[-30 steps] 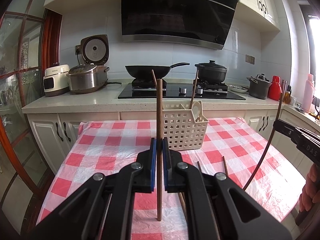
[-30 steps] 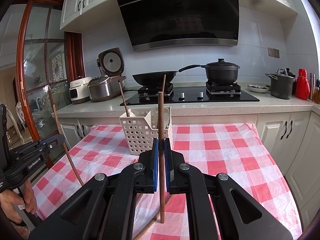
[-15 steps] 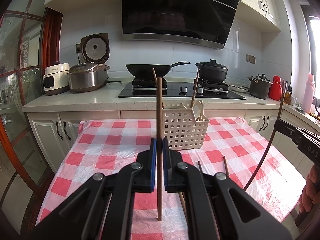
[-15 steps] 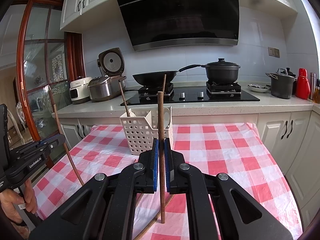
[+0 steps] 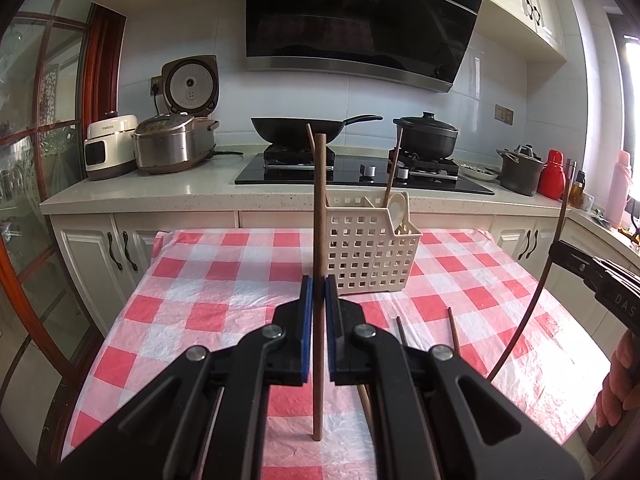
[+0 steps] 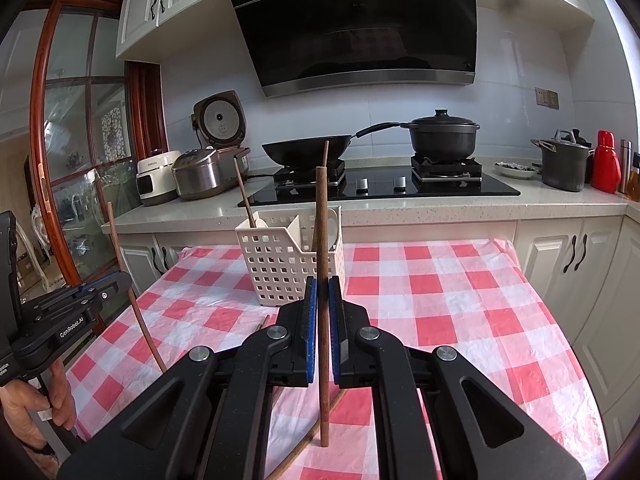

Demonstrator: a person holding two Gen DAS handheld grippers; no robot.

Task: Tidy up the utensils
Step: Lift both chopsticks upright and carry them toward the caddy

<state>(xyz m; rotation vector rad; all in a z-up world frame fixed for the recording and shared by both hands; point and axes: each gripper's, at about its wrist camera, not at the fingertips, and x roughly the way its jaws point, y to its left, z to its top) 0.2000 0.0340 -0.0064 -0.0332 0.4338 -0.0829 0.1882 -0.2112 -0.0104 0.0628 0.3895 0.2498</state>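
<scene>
left gripper (image 5: 319, 312): clamped on upright wooden chopstick (image 5: 319, 208), frame centre | right gripper (image 6: 322, 312): clamped on second chopstick (image 6: 321, 224), centre | white utensil basket (image 5: 370, 256): on checkered tablecloth (image 5: 224, 304), behind both

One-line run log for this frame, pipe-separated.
left claw: shut on chopstick, upright | right claw: shut on second chopstick, upright | basket: spoon inside | table: loose chopsticks

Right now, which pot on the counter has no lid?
The black wok on the left burner: open, long handle. The black pot and grey stockpot are lidded.
</scene>
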